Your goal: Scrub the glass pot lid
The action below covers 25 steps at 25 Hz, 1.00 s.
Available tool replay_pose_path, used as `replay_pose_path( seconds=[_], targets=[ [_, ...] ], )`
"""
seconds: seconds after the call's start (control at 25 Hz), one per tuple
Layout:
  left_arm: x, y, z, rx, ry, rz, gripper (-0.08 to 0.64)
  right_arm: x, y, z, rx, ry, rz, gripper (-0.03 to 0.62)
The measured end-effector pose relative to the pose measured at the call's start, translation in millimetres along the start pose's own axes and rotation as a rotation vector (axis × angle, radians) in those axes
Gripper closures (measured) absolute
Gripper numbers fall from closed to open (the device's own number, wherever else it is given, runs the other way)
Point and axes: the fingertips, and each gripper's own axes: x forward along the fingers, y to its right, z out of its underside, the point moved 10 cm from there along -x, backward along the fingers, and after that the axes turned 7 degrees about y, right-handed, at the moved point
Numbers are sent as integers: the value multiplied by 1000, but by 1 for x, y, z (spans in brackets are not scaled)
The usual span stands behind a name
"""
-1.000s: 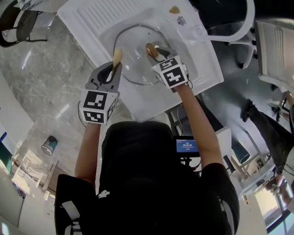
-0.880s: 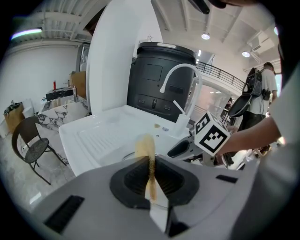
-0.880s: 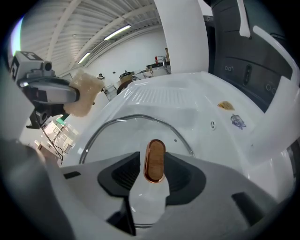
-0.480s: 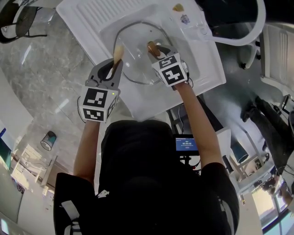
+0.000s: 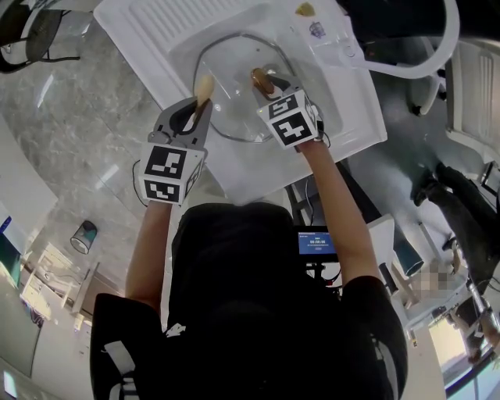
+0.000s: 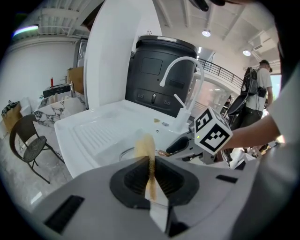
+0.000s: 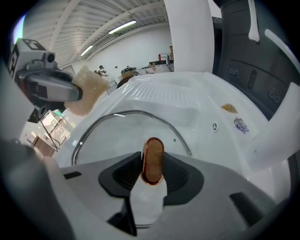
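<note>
**Lid in the sink, held by its knob, sponge at its left edge.**

The glass lid (image 5: 230,109) lay in the basin (image 7: 194,129) of the white sink (image 5: 351,117). Its metal rim ran close to the basin walls, leaving little room to slide. The right gripper (image 5: 268,90) had the brown knob (image 7: 153,160) between its jaws, which were closing with the pads on the knob's two sides. The left gripper (image 5: 197,109) was clamped on a thin tan sponge (image 5: 204,86), which stood at the lid's left edge; whether it touched the glass could not be told. The glass between the two tools lay bare. The ribbed drainboard (image 5: 168,23) gave flat room to the left. The faucet (image 6: 180,70) rose beyond the basin, well apart from both tools.
</note>
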Motion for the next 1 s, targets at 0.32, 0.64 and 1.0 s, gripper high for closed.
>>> replay_pose_path(
  seconds=[0.32, 0.64, 1.0],
  targets=[
    [7, -12, 6, 116, -35, 67, 541, 1, 2, -5, -36, -41, -33, 471],
    [24, -15, 1, 391, -157, 144, 541, 0, 4, -6, -36, -56, -53, 469],
    [51, -18, -6, 658, -279, 230, 541, 2, 5, -6, -36, -65, -64, 468]
  ],
)
